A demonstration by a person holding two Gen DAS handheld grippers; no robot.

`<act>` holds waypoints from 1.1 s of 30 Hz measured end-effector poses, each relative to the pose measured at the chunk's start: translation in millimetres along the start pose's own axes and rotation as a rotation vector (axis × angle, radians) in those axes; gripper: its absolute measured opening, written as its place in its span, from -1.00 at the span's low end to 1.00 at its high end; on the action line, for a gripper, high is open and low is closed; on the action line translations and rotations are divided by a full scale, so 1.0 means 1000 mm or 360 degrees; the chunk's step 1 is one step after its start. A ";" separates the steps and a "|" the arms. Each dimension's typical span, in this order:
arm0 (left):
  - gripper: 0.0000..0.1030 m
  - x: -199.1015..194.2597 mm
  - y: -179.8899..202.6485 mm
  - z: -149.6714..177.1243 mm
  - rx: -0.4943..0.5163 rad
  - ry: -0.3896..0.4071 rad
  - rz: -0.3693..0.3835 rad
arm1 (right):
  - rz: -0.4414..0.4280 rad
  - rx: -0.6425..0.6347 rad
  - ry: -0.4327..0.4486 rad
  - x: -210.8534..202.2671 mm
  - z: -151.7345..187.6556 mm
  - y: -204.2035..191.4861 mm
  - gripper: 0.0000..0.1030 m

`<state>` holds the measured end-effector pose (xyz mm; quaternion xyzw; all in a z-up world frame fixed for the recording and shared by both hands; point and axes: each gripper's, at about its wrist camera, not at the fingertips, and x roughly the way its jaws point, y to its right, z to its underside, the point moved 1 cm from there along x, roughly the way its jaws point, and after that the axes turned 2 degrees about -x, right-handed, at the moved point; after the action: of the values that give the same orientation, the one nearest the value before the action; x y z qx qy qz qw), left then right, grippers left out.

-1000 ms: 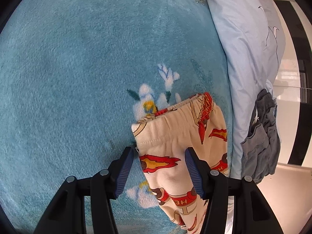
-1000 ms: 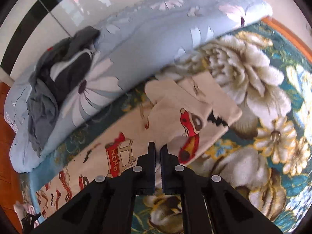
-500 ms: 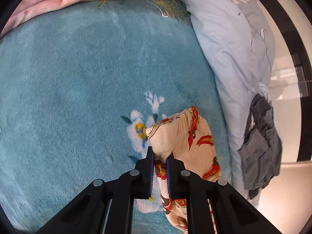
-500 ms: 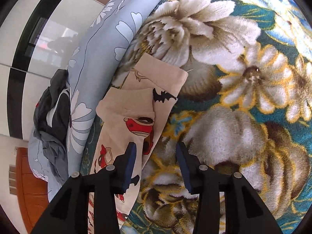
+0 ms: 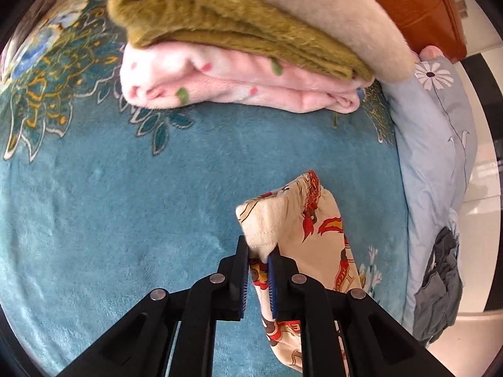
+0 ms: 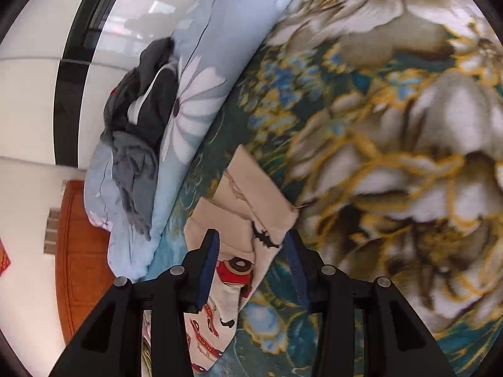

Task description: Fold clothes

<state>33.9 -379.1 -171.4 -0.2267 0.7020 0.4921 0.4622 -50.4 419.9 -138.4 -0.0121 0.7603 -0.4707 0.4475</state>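
- Fabric fills your left wrist view: on the far left the teal plush blanket (image 5: 125,204) covers the bed, with a gold and blue ornament printed near its upper left edge.
- Across the top lies a stack of folded blankets: a pink one (image 5: 226,84) at the bottom, an olive one (image 5: 239,28) on it, and a beige one (image 5: 330,9) on top.
- Your left claw (image 5: 258,253) is clamped on the hemmed corner of the cream pants (image 5: 301,229), the pair printed with red cars and flames; the pinched corner stands up above the blanket, and the rest of the cloth trails down and to the right past the claw.
- Further right, a pale blue quilt (image 5: 440,157) with daisy prints runs along the bed's edge, and a grey garment (image 5: 440,282) lies on its lower end.
- In your right wrist view, the same quilt (image 6: 195,94) sits at the left with dark grey clothes (image 6: 141,100) heaped on it.
- Your right claw (image 6: 251,245) is spread wide and holds nothing; its fingers straddle the folded leg ends of the pants (image 6: 248,194), which lie flat on the bed just beside the quilt.
- To the right, the blanket's large cream and gold flower print (image 6: 393,125) fills the view, blurred in places.
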 end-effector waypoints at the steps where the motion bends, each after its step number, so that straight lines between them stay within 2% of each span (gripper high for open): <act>1: -0.78 0.002 -0.004 0.001 -0.0012 -0.0003 0.0002 | 0.0003 -0.0056 -0.0026 0.010 0.001 -0.012 -0.13; 3: -0.77 0.005 -0.006 0.004 -0.0008 0.0003 -0.0008 | 0.0082 -0.0148 -0.0043 0.027 0.001 -0.029 -0.13; 6: -0.77 0.010 -0.006 0.005 -0.0009 -0.0006 -0.0012 | 0.0310 -0.0163 -0.0045 0.042 -0.001 -0.031 -0.13; 10: -0.77 0.014 -0.006 0.005 -0.0020 -0.0028 0.0006 | 0.0384 -0.0151 -0.0070 0.054 0.000 -0.031 -0.15; 11: -0.76 0.013 -0.006 0.004 -0.0020 -0.0032 0.0009 | 0.0368 -0.0132 -0.0071 0.056 0.000 -0.031 -0.17; 13: -0.76 0.013 -0.005 0.003 -0.0014 -0.0035 0.0018 | 0.0350 -0.0093 -0.0073 0.059 -0.001 -0.032 -0.56; 14: -0.76 0.012 -0.004 0.003 -0.0010 -0.0035 0.0024 | 0.0360 -0.0081 -0.0076 0.061 -0.001 -0.033 -0.86; 18: -0.76 0.011 -0.001 0.000 0.0006 -0.0035 0.0049 | 0.0365 -0.0125 -0.0093 0.062 -0.001 -0.049 -0.88; 20: -0.76 0.011 0.001 -0.001 0.0014 -0.0036 0.0061 | 0.0289 -0.0199 -0.0076 0.055 -0.004 -0.068 -0.89; 23: -0.77 0.009 0.002 -0.003 0.0028 -0.0033 0.0081 | 0.0094 -0.0346 0.0048 0.027 -0.016 -0.107 -0.90; 25: -0.77 0.009 0.002 -0.003 0.0038 -0.0029 0.0092 | 0.0022 -0.0423 0.0175 0.002 -0.022 -0.121 -0.90; 28: -0.76 0.014 -0.002 -0.002 0.0025 -0.0032 0.0082 | 0.0112 -0.0380 0.0249 -0.011 -0.024 -0.097 -0.90; 30: -0.76 0.018 -0.006 -0.001 0.0001 -0.0046 0.0072 | 0.0216 -0.0277 0.0156 0.000 -0.021 -0.059 -0.90; 31: -0.76 0.019 -0.008 -0.001 -0.0011 -0.0053 0.0070 | 0.0310 -0.0233 0.0082 0.008 -0.017 -0.040 -0.90; 33: -0.76 0.019 -0.009 -0.002 -0.0019 -0.0063 0.0068 | 0.0358 -0.0148 0.0036 0.012 -0.007 -0.017 -0.90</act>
<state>31.7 -382.2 -191.9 -0.2047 0.6944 0.5105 0.4640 -69.6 410.3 -133.4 0.0580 0.7829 -0.3819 0.4878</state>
